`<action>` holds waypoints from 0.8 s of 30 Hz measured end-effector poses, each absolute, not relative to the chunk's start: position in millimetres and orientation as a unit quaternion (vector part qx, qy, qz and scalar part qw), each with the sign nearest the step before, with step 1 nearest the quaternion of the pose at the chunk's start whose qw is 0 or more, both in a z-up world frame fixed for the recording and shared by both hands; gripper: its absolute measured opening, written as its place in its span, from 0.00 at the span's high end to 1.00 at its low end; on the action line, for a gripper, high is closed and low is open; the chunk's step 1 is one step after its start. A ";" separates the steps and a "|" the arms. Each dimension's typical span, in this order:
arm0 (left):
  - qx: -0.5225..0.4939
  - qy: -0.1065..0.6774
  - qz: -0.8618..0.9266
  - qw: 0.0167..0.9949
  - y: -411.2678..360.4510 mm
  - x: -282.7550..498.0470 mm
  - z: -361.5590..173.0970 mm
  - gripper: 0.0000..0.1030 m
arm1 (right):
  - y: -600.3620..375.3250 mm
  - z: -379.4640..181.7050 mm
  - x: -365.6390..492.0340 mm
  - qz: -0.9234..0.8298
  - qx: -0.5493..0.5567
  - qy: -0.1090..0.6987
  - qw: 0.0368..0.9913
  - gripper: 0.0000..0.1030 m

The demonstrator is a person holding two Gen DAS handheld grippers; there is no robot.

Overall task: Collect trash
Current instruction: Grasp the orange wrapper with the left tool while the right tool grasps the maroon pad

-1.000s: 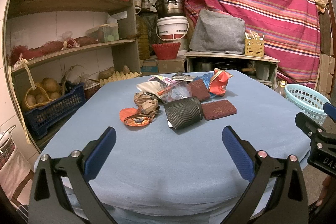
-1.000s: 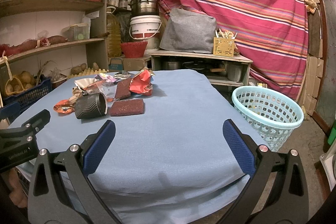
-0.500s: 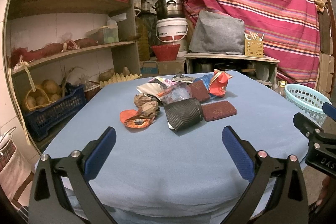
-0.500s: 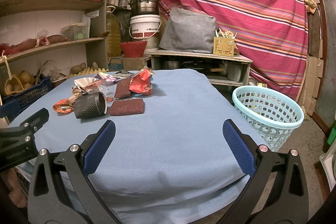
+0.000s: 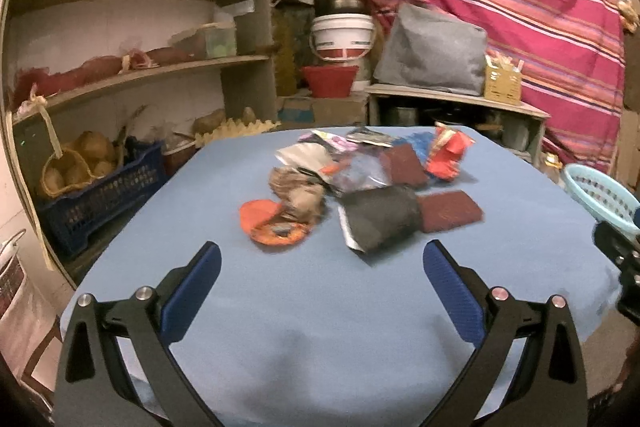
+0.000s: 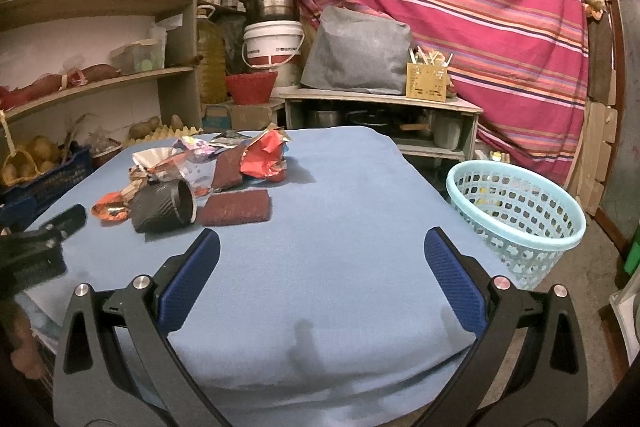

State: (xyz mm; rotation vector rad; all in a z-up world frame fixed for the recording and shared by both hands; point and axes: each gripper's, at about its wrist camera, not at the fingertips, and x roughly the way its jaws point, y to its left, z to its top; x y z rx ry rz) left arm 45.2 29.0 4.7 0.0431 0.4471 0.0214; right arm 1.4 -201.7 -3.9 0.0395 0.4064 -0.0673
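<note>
A pile of trash lies on the blue table: a black ribbed cup on its side, an orange wrapper, a dark red scouring pad, a red crumpled wrapper and several papers. My left gripper is open and empty, just short of the cup. My right gripper is open and empty over the table's near right part, with the cup and pad to its left. A light blue basket stands on the floor to the right.
Shelves with crates and baskets of produce line the left wall. A low cabinet with pots, a grey bag and a bucket stands behind the table. A striped red cloth hangs at the back.
My left gripper has moved forward toward the trash pile, and its view is now blurred. My right gripper has barely moved.
</note>
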 end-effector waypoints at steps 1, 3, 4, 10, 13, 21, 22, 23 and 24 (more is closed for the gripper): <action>0.019 0.226 0.016 0.974 35.7 51.9 6.0 0.04 | -200.2 -2.3 6.3 -0.033 0.019 0.206 0.978 0.04; 0.007 0.233 0.020 0.972 48.0 62.8 8.0 0.04 | -198.8 0.9 16.6 -0.032 0.018 0.215 0.976 0.04; 0.002 0.236 0.024 0.971 55.3 69.9 9.5 0.04 | -197.7 4.2 23.9 -0.028 0.019 0.220 0.975 0.04; 0.020 0.223 0.044 0.974 79.6 110.9 24.3 0.04 | -181.0 18.6 69.2 -0.012 0.002 0.233 0.972 0.04; 0.016 0.237 0.036 0.971 91.9 134.7 23.7 0.04 | -176.0 14.9 103.0 -0.017 -0.005 0.253 0.967 0.04; 0.008 0.312 0.037 0.949 119.2 170.4 -14.8 0.04 | -167.3 -15.0 150.4 0.001 0.001 0.306 0.952 0.04; 0.007 0.318 0.035 0.947 120.5 172.2 -17.7 0.04 | -165.5 -17.5 152.8 0.004 0.004 0.311 0.951 0.04; 0.008 0.327 0.035 0.944 121.9 175.0 -21.2 0.04 | -162.9 -19.1 155.5 0.005 0.003 0.314 0.949 0.04; 0.010 0.334 0.035 0.942 122.6 177.2 -24.3 0.04 | -159.3 -20.4 157.9 0.004 -0.002 0.318 0.948 0.04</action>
